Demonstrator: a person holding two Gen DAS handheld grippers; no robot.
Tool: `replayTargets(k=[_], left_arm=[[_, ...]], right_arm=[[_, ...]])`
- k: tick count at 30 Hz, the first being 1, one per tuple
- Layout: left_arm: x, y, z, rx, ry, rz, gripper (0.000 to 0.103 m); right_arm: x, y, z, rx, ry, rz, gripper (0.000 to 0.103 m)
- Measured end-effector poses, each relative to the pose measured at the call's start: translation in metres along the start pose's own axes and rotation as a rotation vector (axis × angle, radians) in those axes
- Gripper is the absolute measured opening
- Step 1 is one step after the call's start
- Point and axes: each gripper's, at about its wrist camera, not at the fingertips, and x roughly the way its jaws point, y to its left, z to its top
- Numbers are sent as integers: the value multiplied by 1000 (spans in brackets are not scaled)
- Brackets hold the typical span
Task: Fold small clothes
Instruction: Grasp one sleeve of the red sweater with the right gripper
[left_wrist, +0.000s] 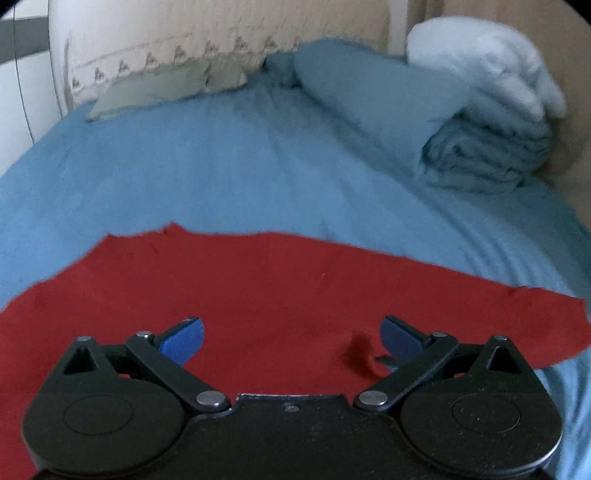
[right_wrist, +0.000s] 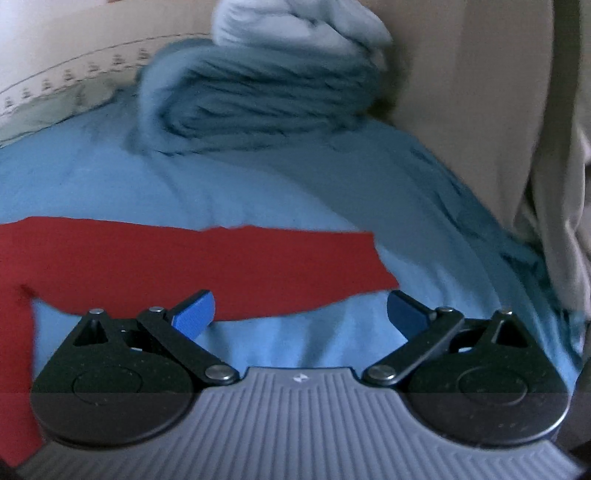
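Two hand-held grippers are hovering over a bed, both with their blue-padded jaws spread wide and nothing between them. No readable writing is showing anywhere; only a small pale emblem is sitting on the ribbed grey body of the right hand-held gripper (right_wrist: 301, 314), too tiny to make out. No containers are showing in either view.

A red garment (left_wrist: 258, 295) is lying spread flat on the blue bedsheet (left_wrist: 221, 166), its fabric plain and mostly smooth, its far edge running slightly ragged across the sheet. The left hand-held gripper (left_wrist: 291, 332) is sitting directly above this cloth, and a small dark pucker is showing in the red fabric just beside its right finger. From the right wrist view, a long red part of the garment is stretching to a squared-off end, and this may be a sleeve, though the fisheye distortion is making that hard to confirm. The right hand-held gripper is hanging over bare sheet just beside the lower edge of that part, with its left finger overlapping the red edge in the view.

Farther back, a folded blue blanket (left_wrist: 461, 140) is resting on the bed with a white bundle (left_wrist: 491, 66) lying on top of it. A grey-green pillow (left_wrist: 147, 92) is leaning against a cream headboard (left_wrist: 184, 33) stitched with a row of small motifs.
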Motion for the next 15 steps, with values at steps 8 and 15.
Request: replayTargets(k=[8,15], left_arm=[[56,25,-12,-46,125,89,103],[61,72,-22,-65,159,181,103]], right_arm=[[65,-31,-16,175,40,21,100],[100,-62,-9,384,20,-2,59]])
